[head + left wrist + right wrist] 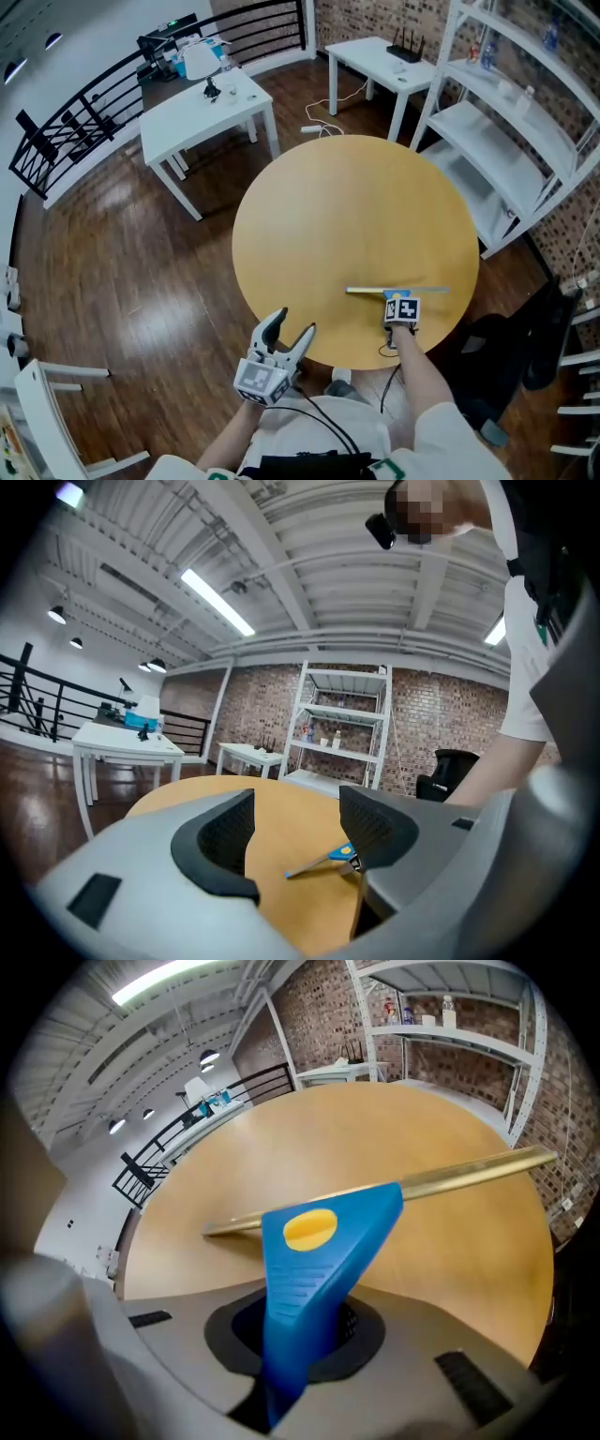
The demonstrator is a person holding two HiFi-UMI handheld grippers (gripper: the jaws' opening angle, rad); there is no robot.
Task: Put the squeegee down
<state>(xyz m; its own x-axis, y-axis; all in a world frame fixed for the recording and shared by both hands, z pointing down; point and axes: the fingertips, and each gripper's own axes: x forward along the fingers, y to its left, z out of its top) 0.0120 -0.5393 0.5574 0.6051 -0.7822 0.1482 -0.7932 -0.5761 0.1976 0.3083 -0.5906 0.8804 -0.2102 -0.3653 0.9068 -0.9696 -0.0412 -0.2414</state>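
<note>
The squeegee [397, 292] has a blue wedge handle [309, 1251] with a yellow button and a long brass blade [450, 1177]. My right gripper [399, 304] is shut on the handle and points steeply down at the round wooden table [356, 206], near its front right edge. The blade runs left to right, at or just above the tabletop; I cannot tell whether it touches. My left gripper [293, 322] is open and holds nothing at the table's near edge. Between its jaws, the left gripper view shows the squeegee [323, 860] tilted over the table [178, 794].
White shelving [525, 122] stands close to the table's right side. Two white tables [202, 108] [380, 56] stand behind, by a black railing [84, 117]. A black chair [511, 361] is at the right and a white chair [47, 403] at the lower left.
</note>
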